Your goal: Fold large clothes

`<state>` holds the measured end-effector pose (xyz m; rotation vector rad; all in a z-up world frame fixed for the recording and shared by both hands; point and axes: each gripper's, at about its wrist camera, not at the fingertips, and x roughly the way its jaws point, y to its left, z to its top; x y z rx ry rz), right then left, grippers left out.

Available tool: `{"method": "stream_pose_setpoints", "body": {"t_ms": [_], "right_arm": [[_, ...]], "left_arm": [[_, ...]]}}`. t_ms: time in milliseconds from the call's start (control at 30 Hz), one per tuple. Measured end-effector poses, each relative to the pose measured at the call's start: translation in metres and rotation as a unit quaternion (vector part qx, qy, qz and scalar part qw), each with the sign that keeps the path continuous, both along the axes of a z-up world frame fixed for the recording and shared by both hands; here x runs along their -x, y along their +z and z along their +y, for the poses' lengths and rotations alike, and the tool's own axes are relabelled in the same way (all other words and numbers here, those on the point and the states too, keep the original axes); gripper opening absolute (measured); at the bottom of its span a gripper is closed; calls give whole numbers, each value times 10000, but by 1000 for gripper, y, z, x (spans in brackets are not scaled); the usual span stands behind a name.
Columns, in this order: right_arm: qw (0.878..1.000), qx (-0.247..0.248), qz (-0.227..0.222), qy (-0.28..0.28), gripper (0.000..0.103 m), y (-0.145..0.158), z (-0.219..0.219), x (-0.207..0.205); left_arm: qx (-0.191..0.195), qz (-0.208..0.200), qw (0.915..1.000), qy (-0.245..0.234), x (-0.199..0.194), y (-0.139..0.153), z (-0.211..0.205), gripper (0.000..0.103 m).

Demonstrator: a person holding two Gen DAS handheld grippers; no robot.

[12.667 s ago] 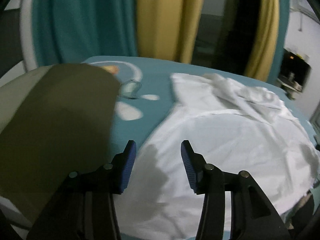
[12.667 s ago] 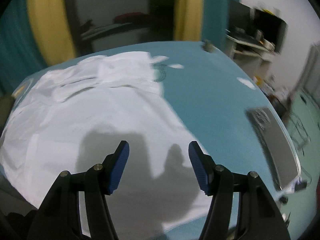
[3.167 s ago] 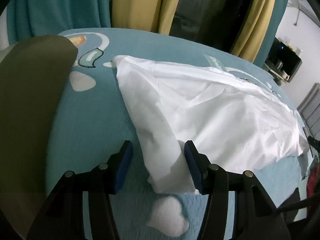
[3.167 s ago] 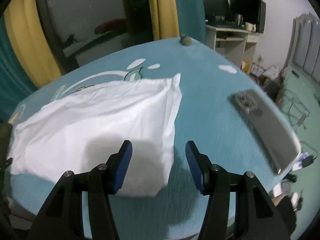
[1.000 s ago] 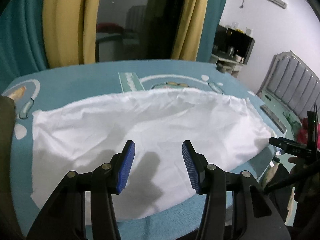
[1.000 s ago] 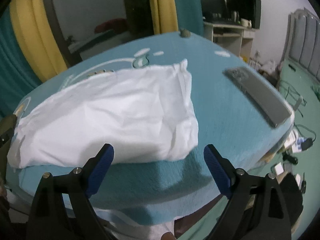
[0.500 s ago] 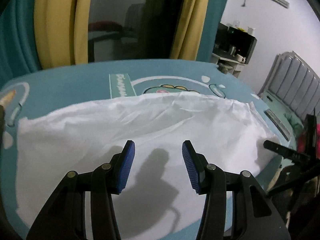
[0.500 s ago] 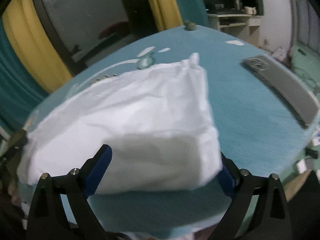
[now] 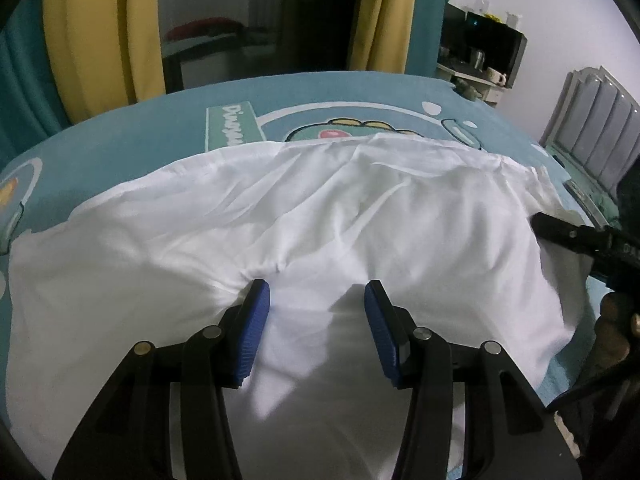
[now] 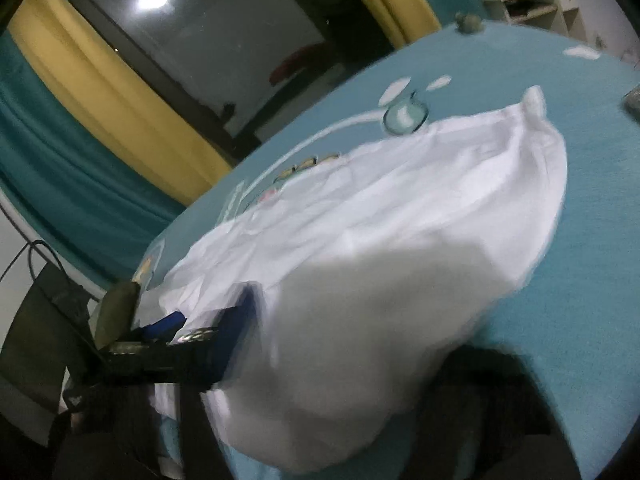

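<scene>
A blurred white garment (image 10: pixel 400 232) covers the teal surface (image 10: pixel 592 208); at eight o'clock the left gripper (image 10: pixel 208 328) presses its blue-padded jaws into the cloth.

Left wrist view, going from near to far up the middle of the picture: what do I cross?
left gripper with its blue pads → white garment → teal printed bed cover → dark window between yellow curtains.

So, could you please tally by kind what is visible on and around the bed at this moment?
White garment: 1
Teal cartoon bed cover: 1
Handheld grippers, left gripper and right gripper, whose jaws are closing with the garment's edge between them: 2
Yellow curtains: 2
Total: 6
</scene>
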<state>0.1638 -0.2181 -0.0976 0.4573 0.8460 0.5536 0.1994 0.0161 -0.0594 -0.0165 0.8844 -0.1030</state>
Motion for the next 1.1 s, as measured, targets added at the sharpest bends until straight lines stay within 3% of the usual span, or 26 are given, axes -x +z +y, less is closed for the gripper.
{"method": "stream_pose_setpoints", "body": {"t_ms": [100,200,467,667,1100], "right_arm": [[9995,216,-203,99,22,14,11,0],[9983,392,-394,202,17,29,20,-1],[9896,748,-1088,576,16,82,65,6],[9786,1236,-1424,829,16,107,111,14],[9592,1722,-1515,1656,16,108,212,34]], "left_arm": [[-103,-33,9999,19,1,-1,-4,52],[-148,-56,9999,29,0,-1,-5,52],[187,45,9998,20,-2,5,7,52],[608,-241,9976,211,12,24,38,52],[624,-846,9882,1118,60,54,136,52]]}}
